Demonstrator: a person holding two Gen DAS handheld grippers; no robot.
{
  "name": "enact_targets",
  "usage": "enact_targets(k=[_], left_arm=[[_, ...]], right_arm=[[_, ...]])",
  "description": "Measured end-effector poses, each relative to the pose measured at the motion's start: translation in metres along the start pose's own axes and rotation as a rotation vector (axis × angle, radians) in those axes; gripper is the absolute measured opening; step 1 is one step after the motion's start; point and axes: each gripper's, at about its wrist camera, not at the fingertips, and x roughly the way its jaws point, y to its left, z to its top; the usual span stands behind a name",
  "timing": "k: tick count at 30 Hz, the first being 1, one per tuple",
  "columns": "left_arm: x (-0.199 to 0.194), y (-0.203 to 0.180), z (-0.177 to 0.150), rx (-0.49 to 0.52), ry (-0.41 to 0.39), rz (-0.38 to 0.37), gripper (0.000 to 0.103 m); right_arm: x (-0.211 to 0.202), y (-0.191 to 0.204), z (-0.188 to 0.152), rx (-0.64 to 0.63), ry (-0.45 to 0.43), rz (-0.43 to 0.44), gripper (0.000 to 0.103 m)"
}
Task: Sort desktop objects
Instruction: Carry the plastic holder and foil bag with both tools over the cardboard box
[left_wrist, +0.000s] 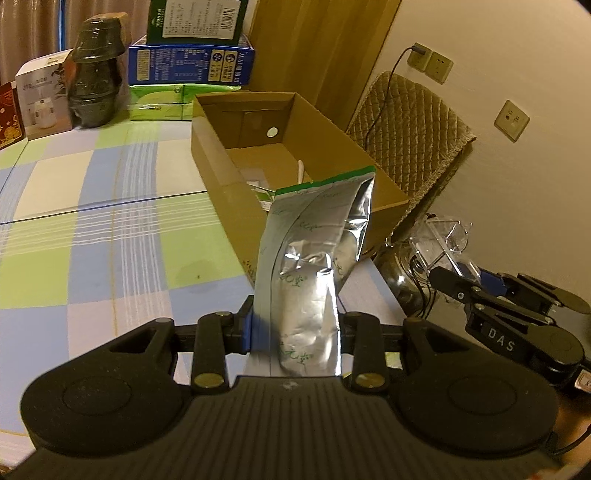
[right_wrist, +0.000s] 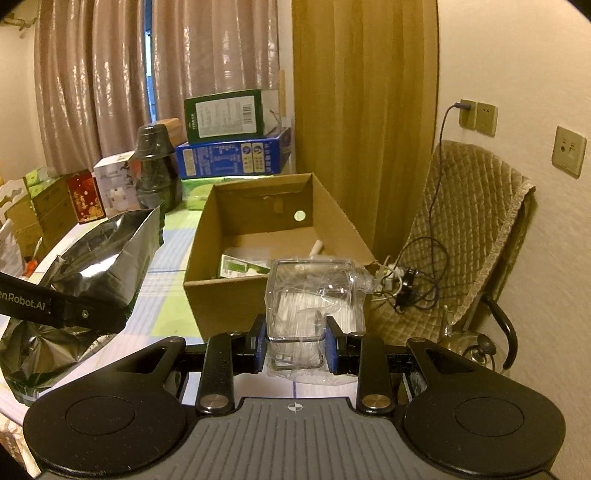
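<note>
Near the desk's right edge, just short of the cardboard box (right_wrist: 258, 236) already holding a few items, your left gripper (left_wrist: 295, 328) had its jaws clamped on a silver foil pouch (left_wrist: 314, 266) and your right gripper (right_wrist: 295, 343) pinched a clear plastic container (right_wrist: 314, 295), neither yet dropped in.

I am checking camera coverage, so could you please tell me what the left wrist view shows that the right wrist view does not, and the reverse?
Only the left wrist view shows the left claw shut on the silver foil pouch, with the pouch's green top edge and printed face.

Only the right wrist view shows the right claw shut on the clear plastic box, and the tangle of cables on the chair.

Both show the open cardboard box on the checked tablecloth, the stacked cartons behind it and the quilted chair cover.
</note>
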Motion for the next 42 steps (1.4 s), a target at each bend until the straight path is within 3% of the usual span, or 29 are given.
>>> enact_targets(k=[17,42], left_arm=[[0.021,-0.019,0.032,0.003,-0.014,0.009,0.029],[0.096,0.0,0.124,-0.153,-0.043,-0.011,0.029]], right_arm=[[0.015,-0.02,0.03,-0.049,-0.04,0.005,0.028],[0.118,-0.028,0.106,-0.114,-0.041,0.064,0.028]])
